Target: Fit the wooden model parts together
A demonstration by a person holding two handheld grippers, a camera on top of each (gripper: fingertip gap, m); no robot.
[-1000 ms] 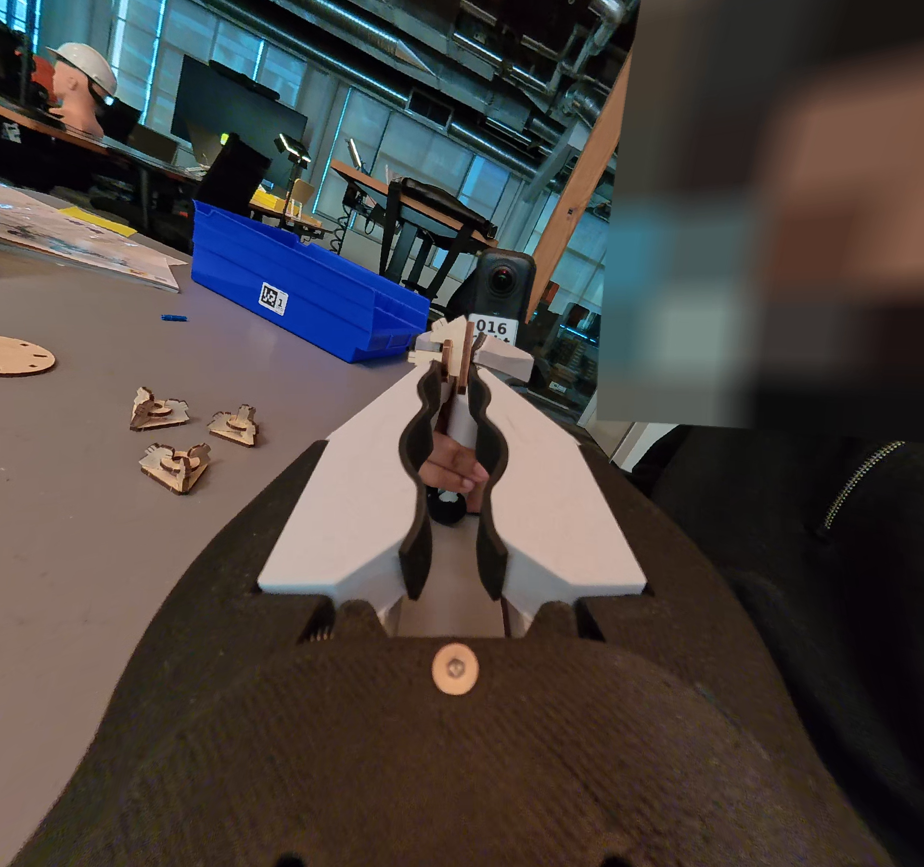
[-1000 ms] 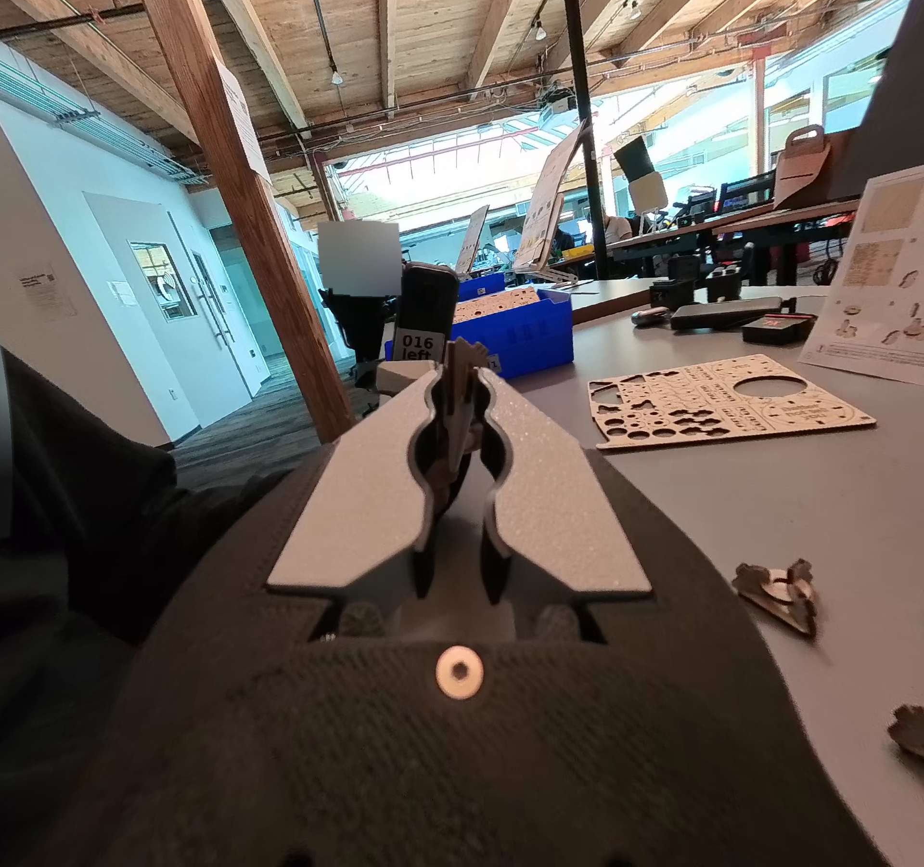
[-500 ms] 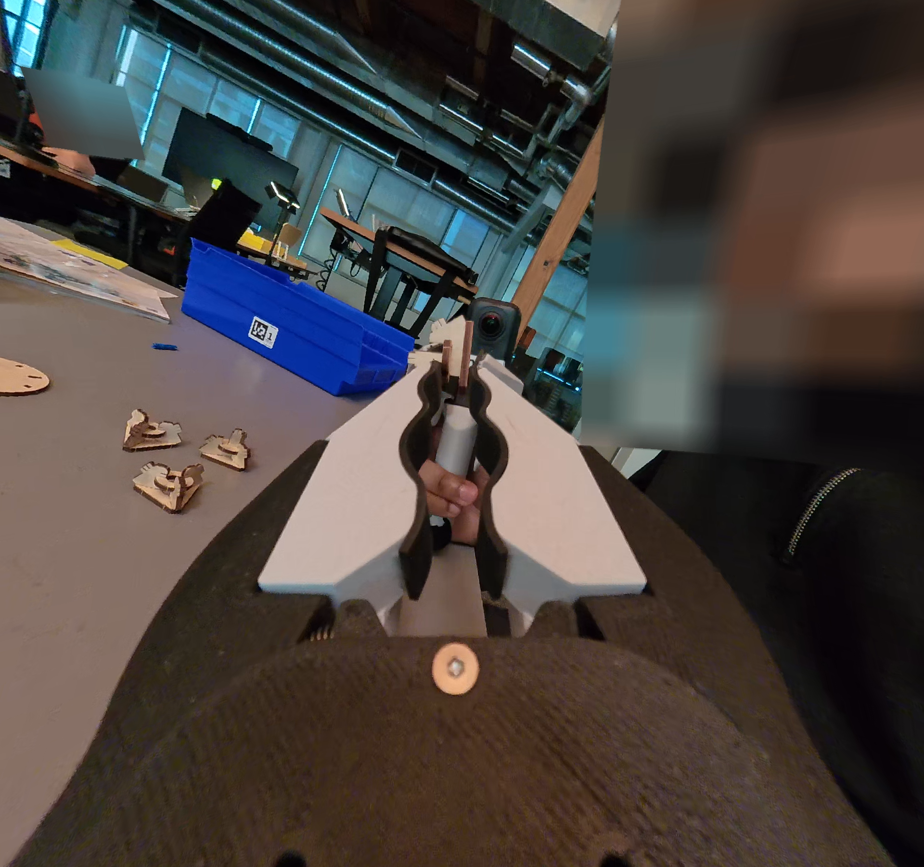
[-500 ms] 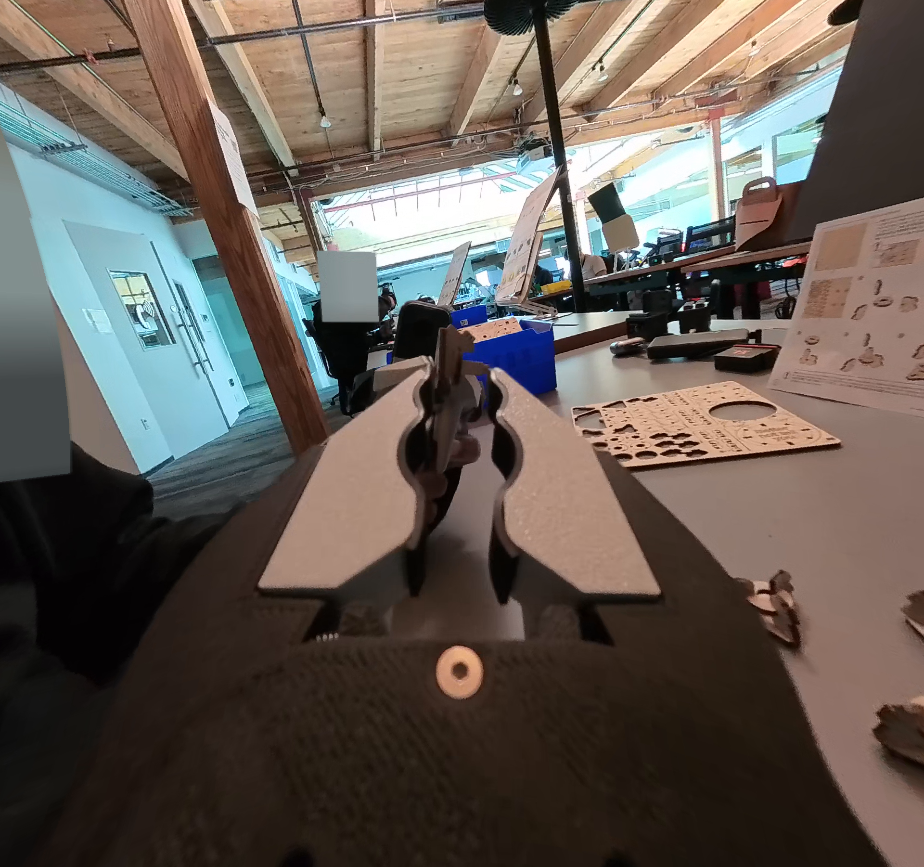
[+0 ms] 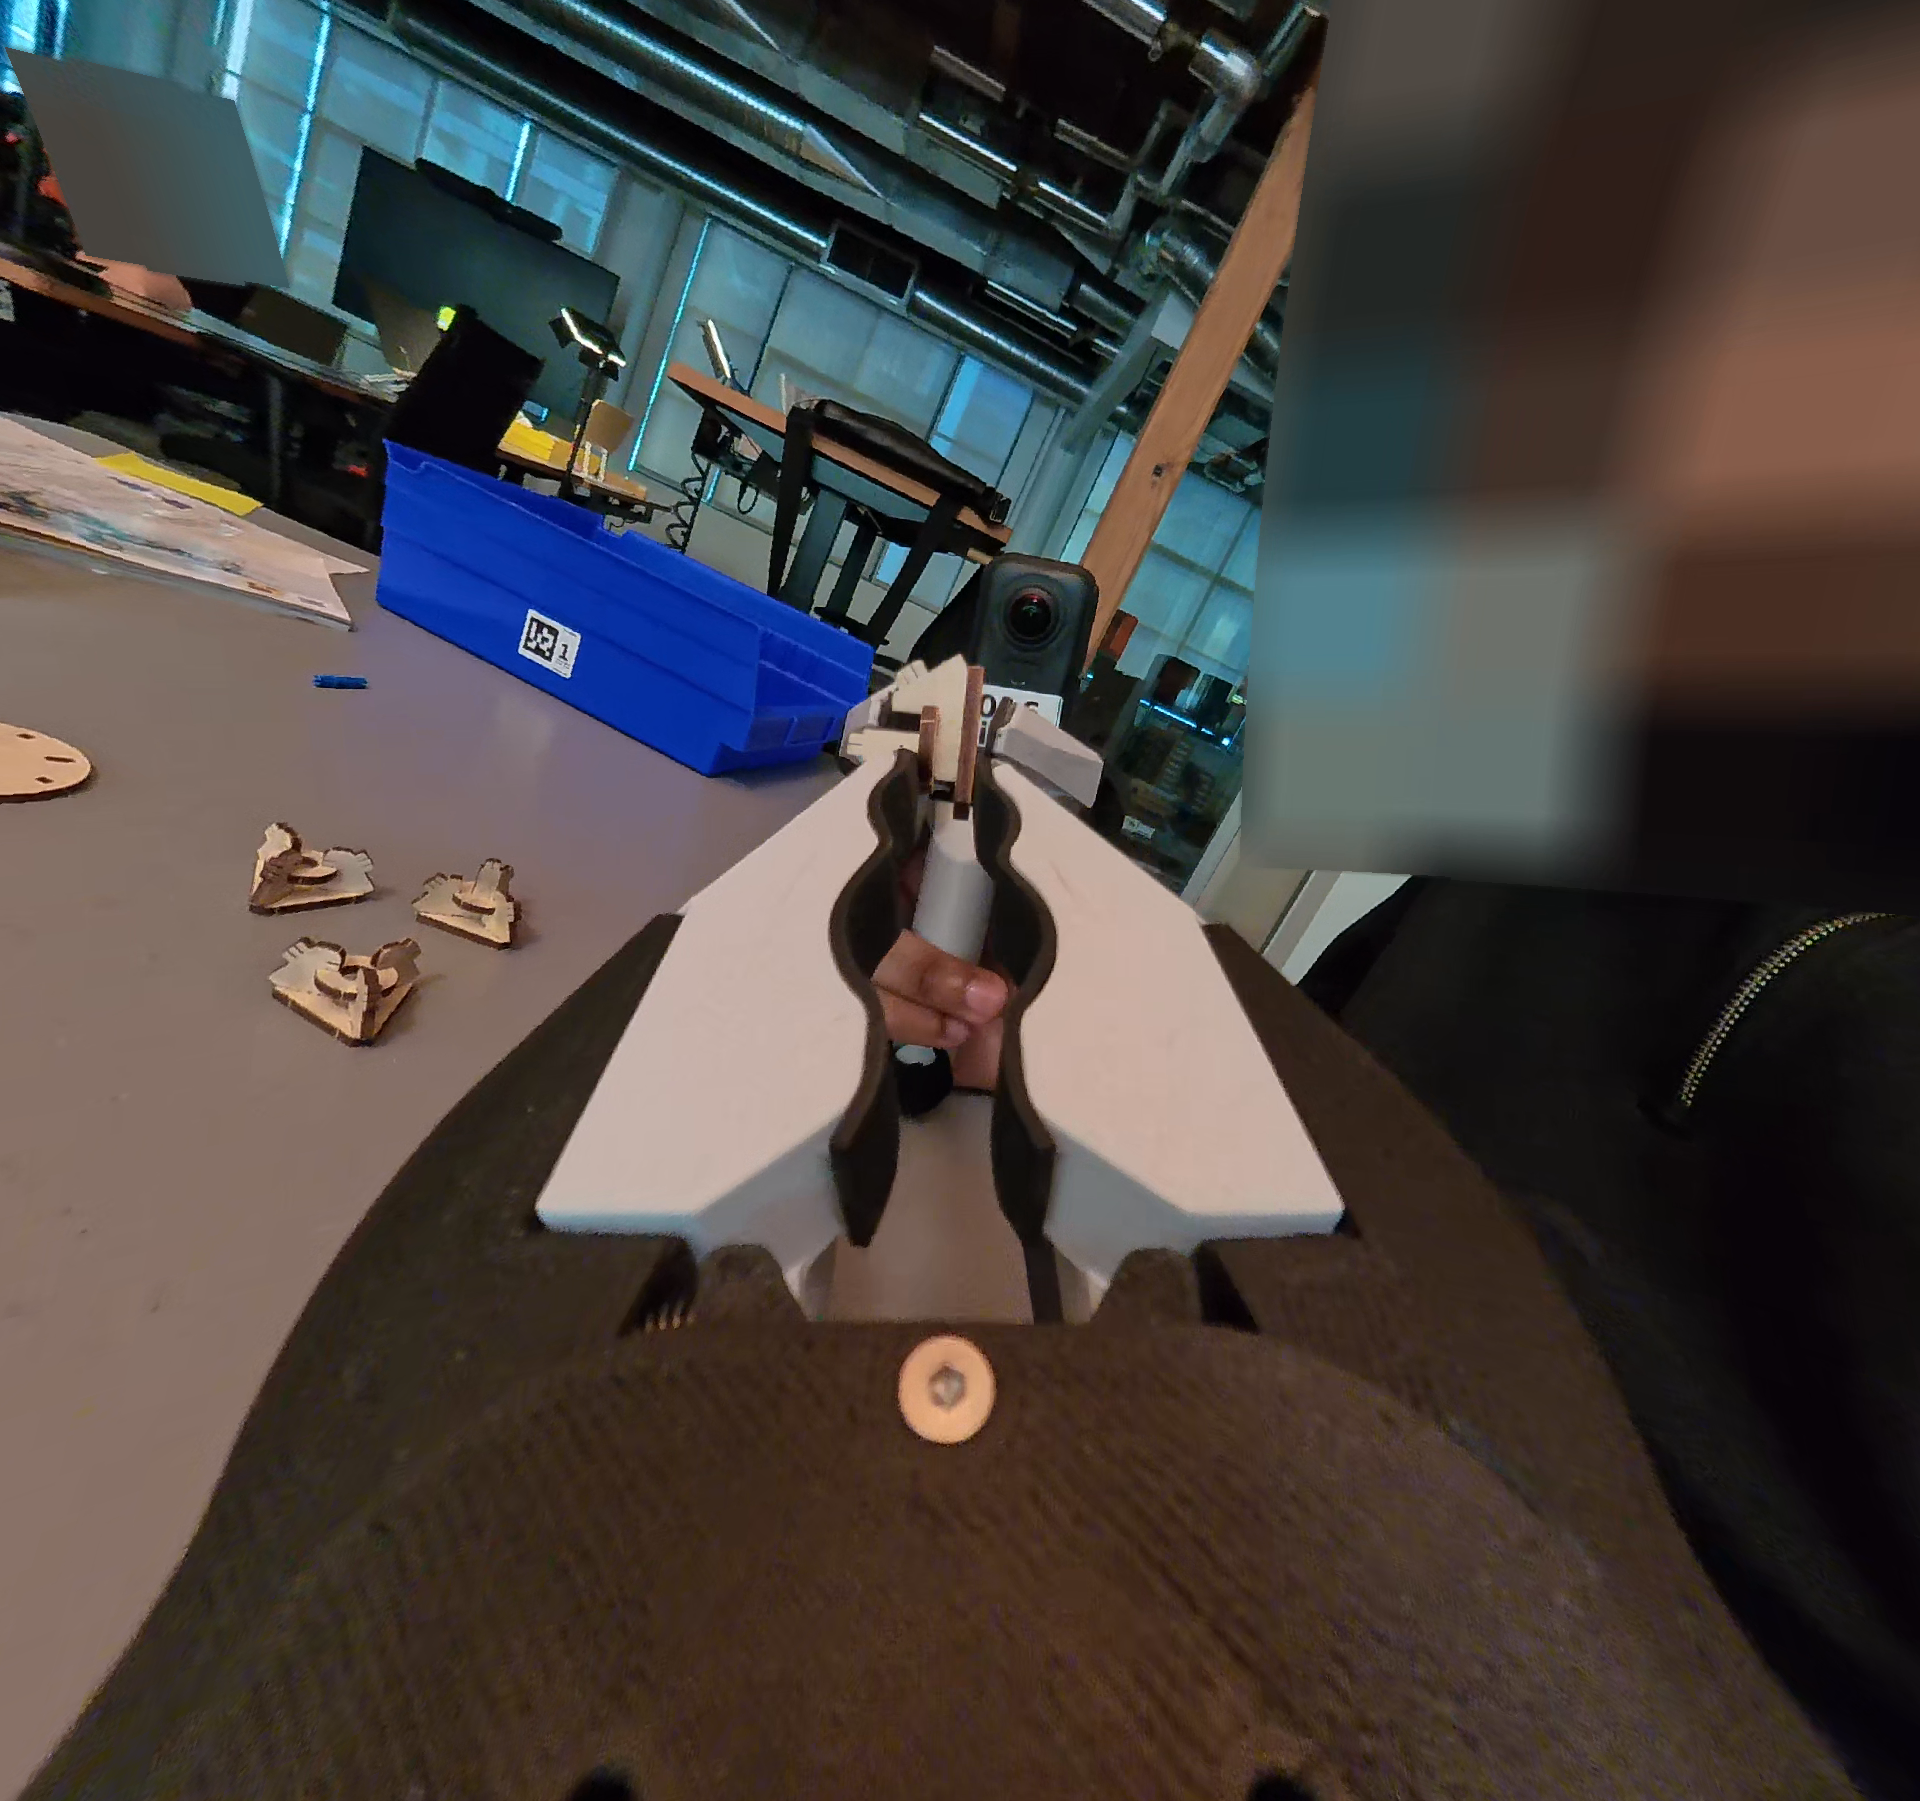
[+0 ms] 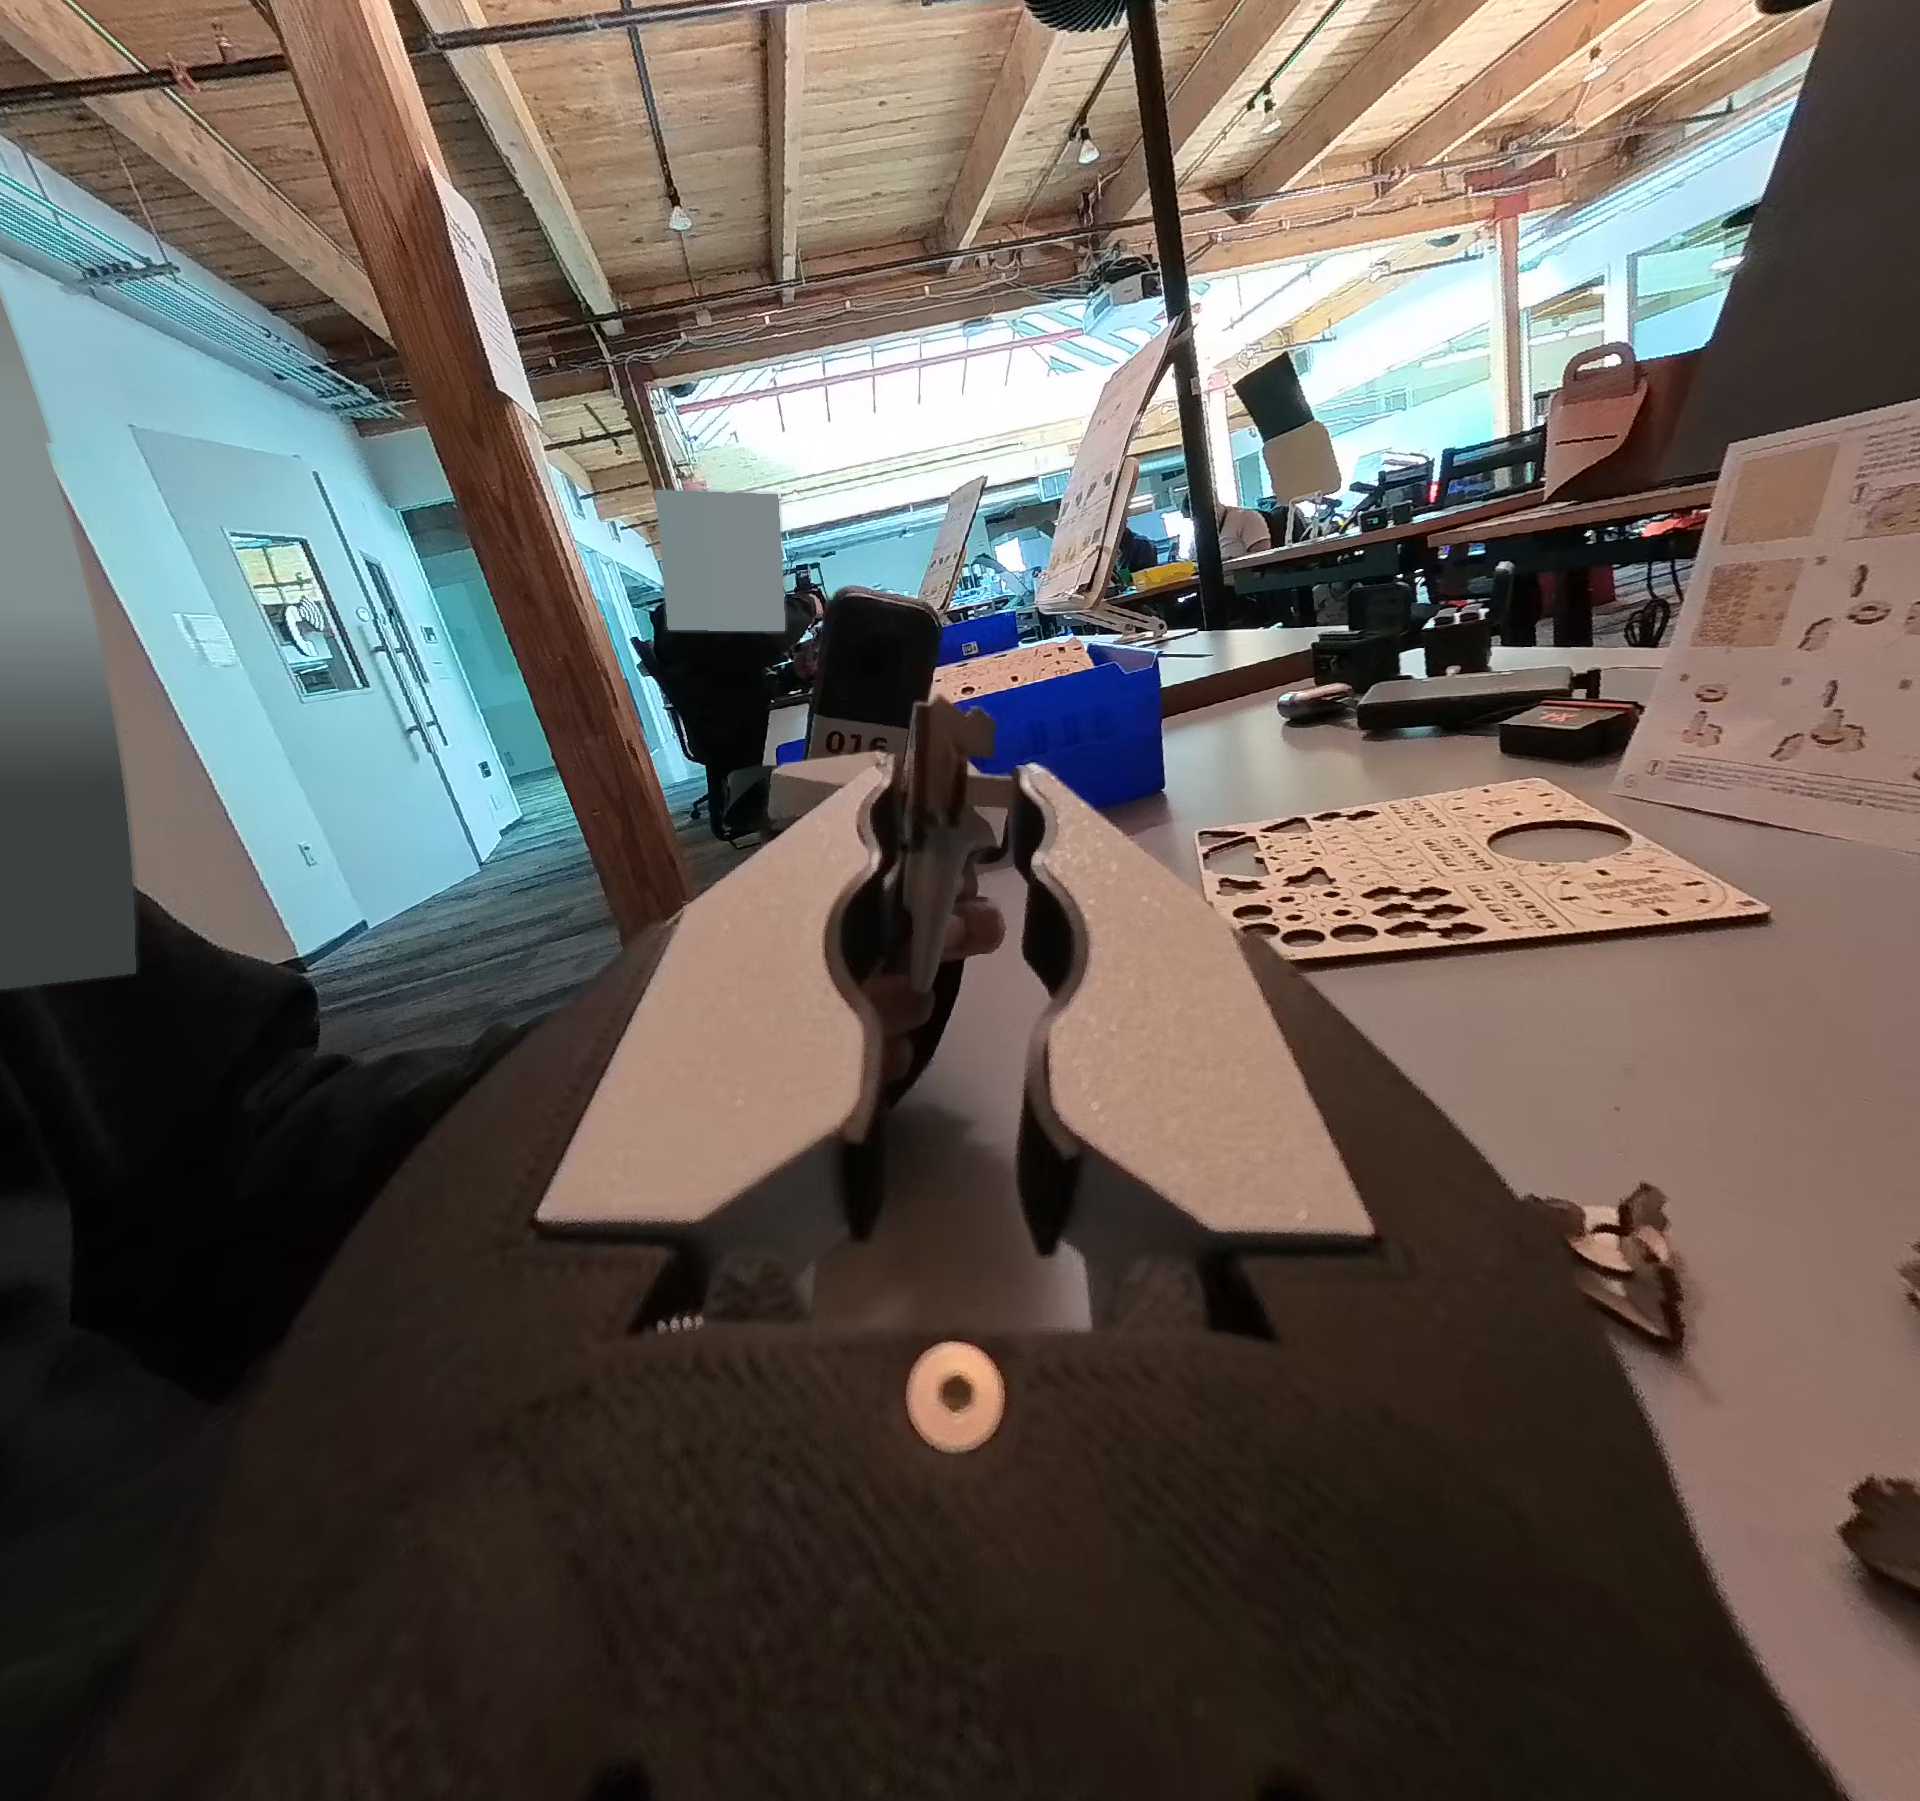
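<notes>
Two tools meet tip to tip above the grey surface [image 5: 208, 1180]. The left tool [image 5: 948, 775] is nearly closed, its dark wavy pads pinching a small plywood assembly [image 5: 951, 728] made of thin, layered laser-cut pieces standing on edge. The right tool [image 6: 951, 795] stands part open: in its own view the same assembly [image 6: 935, 764] lies against the left-hand pad, with a clear gap before the other pad. Three more small plywood assemblies [image 5: 343, 982] lie flat on the surface left of the tools, pale with dark burnt edges, and one round plywood disc [image 5: 31, 759] with small holes sits farther left. Two blue plastic bins show: one long, with a white tag on its side [image 5: 623, 629]; in the right wrist view one [image 6: 1081, 743] holds perforated plywood sheets. One flat plywood sheet [image 6: 1455, 868] with many cut-out holes and a large round opening lies on the surface, beside one printed instruction page [image 6: 1808, 629].
</notes>
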